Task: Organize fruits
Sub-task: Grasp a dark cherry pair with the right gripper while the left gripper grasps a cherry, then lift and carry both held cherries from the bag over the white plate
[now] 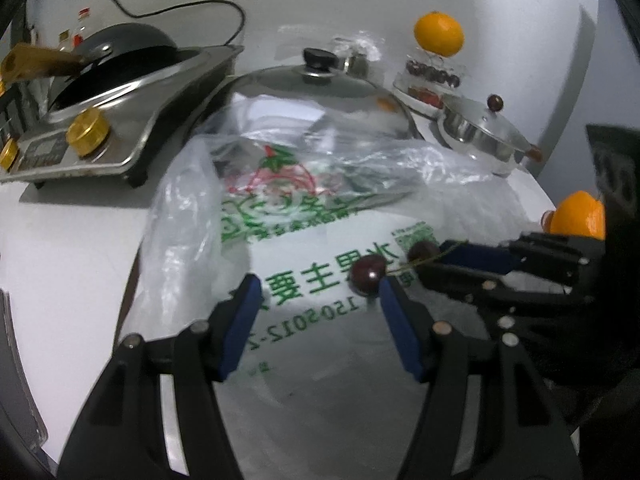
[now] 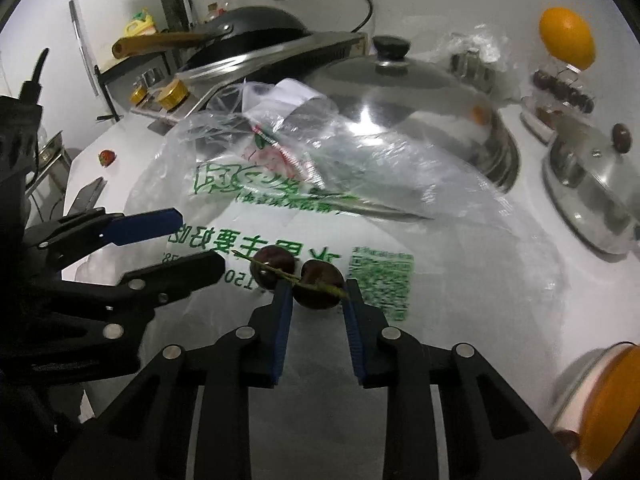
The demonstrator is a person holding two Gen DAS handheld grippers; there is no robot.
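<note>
Right wrist view, cherry (image 2: pixel 318 289) between right gripper (image 2: pixel 318 286) fingertips

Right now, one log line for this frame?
left gripper: open, beside cherry | right gripper: open around other cherry, not closed | both cherries on plastic bag

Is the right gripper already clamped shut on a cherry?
No: in the right wrist view the right gripper is open, its blue pads apart on either side of the cherry.
</note>
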